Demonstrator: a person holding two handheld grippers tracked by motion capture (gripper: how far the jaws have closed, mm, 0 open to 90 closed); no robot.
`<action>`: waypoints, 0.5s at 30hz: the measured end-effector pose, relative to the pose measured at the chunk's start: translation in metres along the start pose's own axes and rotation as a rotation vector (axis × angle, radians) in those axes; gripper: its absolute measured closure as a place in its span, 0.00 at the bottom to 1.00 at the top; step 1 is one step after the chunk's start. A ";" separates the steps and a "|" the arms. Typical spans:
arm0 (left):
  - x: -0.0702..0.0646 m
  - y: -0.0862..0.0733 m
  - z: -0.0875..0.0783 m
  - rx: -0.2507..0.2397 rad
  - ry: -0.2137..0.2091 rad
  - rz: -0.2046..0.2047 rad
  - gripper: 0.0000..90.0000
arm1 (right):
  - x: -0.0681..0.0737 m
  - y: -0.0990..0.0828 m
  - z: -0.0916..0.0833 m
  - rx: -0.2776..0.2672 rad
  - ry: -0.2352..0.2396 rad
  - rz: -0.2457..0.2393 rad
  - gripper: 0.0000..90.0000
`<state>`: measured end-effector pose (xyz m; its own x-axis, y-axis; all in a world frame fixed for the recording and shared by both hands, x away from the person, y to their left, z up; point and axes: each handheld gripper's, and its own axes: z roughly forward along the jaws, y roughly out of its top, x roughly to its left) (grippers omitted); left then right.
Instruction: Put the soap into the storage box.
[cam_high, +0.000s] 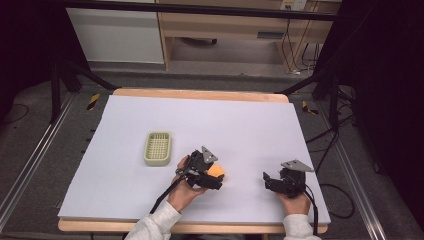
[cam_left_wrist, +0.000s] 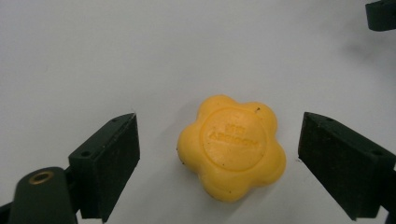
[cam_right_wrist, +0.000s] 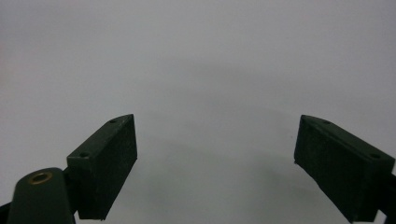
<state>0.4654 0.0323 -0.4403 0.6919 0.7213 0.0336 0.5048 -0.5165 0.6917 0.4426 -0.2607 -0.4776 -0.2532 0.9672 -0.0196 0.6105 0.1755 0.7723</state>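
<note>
We see a yellow flower-shaped soap bar (cam_left_wrist: 232, 147) lying flat on the white table sheet (cam_high: 240, 125), low in the middle of the left gripper view. Our left gripper (cam_left_wrist: 219, 161) has its jaws wide apart, one on each side of the soap, and neither pad touches it. Our right gripper (cam_right_wrist: 215, 163) is open too, over bare sheet. In the high view a pale green plastic basket (cam_high: 158, 148) sits just left of the left gripper, with lots of bare sheet above both grippers.
</note>
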 end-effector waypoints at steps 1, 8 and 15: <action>0.000 0.000 0.001 0.008 0.002 0.001 0.14 | 0.000 0.000 0.000 0.000 0.000 -0.001 0.15; -0.004 0.001 0.010 0.032 0.008 0.008 0.13 | 0.001 0.000 0.000 0.005 0.007 0.003 0.15; -0.003 0.001 0.017 0.061 -0.004 0.000 0.13 | 0.001 0.000 0.001 0.010 0.012 0.002 0.15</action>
<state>0.4723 0.0217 -0.4525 0.6941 0.7192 0.0307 0.5351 -0.5440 0.6463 0.4432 -0.2600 -0.4782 -0.2606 0.9654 -0.0101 0.6186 0.1750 0.7659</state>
